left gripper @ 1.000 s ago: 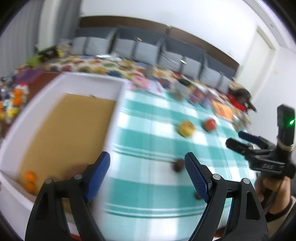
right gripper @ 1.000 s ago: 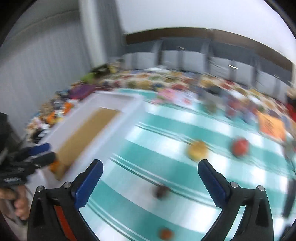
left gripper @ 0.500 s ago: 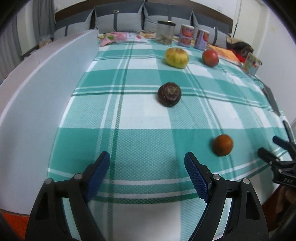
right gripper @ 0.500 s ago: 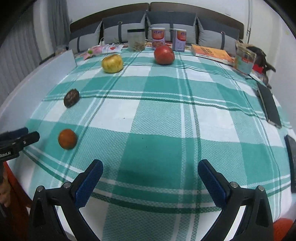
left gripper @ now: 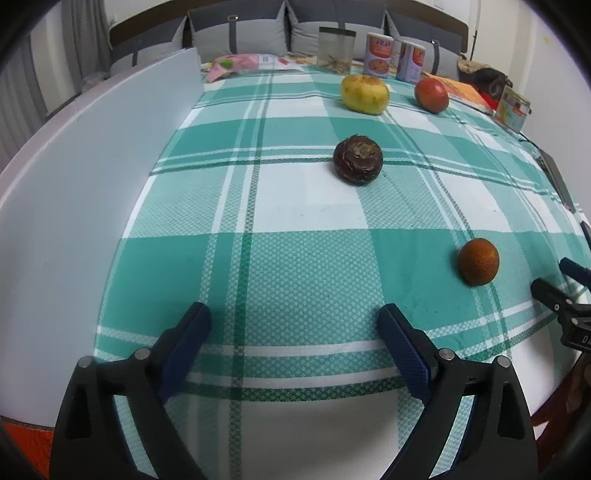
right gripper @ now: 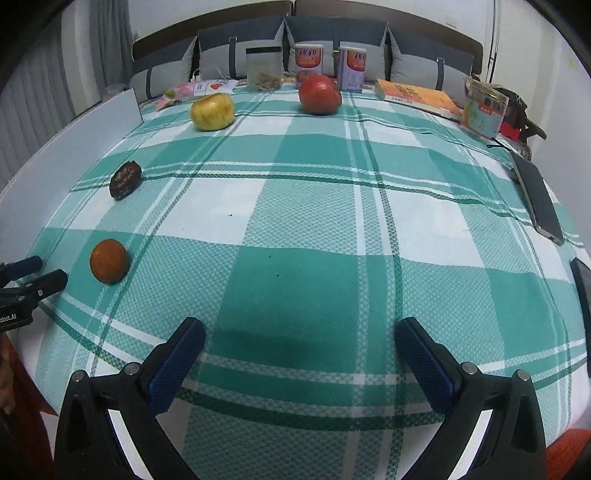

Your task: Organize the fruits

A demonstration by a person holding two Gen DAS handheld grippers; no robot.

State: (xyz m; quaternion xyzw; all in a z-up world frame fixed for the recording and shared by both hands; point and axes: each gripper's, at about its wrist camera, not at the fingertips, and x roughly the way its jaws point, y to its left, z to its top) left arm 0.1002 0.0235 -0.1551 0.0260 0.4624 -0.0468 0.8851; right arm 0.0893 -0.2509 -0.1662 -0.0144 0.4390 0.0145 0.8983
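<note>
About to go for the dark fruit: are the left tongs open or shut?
Open. The left tongs, just widened, show only tablecloth between the pads.

White walls (right gripper: 406, 22); grey cushions (right gripper: 221, 62) along dark headboard (right gripper: 424, 26); grey curtain (right gripper: 33, 103) left.

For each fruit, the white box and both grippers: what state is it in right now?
Orange fruit: loose on the cloth, untouched.
Dark brown fruit: loose on the cloth, untouched.
Yellow fruit: on the cloth at the far side, untouched.
Red fruit: on the cloth beside the yellow one, apart from it.
White box: only its outer wall shows, inside hidden.
Left gripper: open, jaws just widened, nothing between them.
Right gripper: open, empty.
</note>
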